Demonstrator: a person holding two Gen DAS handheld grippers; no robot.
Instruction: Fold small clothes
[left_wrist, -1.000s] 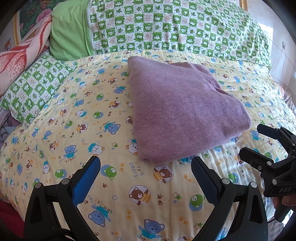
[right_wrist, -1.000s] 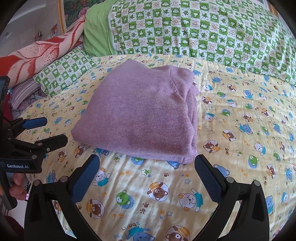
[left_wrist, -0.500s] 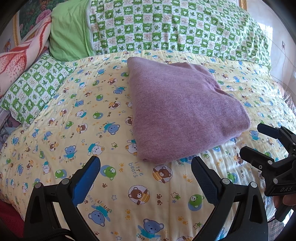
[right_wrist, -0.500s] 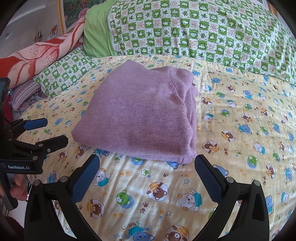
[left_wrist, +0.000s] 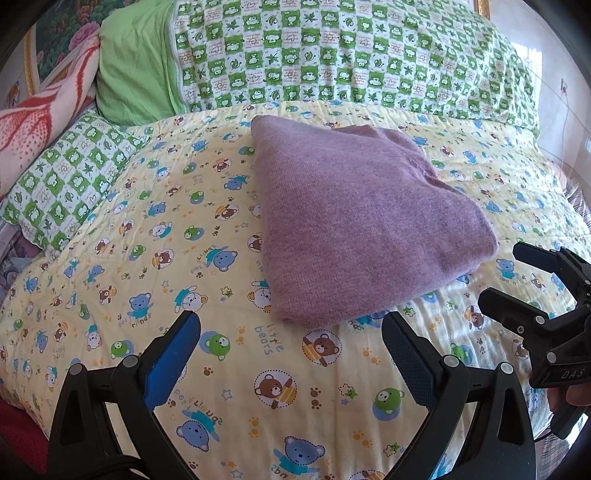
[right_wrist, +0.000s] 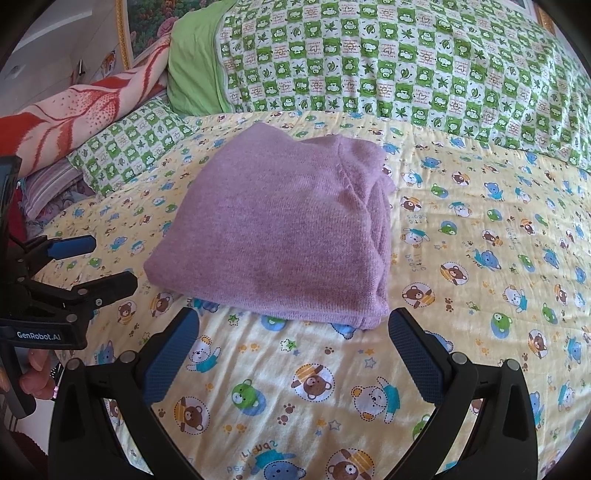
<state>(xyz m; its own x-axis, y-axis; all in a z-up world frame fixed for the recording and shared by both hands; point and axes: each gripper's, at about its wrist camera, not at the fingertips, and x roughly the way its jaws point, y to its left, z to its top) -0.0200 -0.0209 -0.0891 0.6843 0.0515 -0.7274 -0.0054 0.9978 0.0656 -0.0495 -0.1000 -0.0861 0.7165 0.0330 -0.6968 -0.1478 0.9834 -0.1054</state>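
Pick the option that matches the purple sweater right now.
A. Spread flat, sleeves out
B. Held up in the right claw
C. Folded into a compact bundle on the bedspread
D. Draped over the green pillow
C: the purple sweater lies folded on the bedspread, with both claws open and apart from it.

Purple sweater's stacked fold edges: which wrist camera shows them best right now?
The right wrist view. There the purple sweater turns its layered right side and a seam toward the camera, unobstructed. The left wrist view shows mostly its smooth top and near corner, with the layered side facing away.
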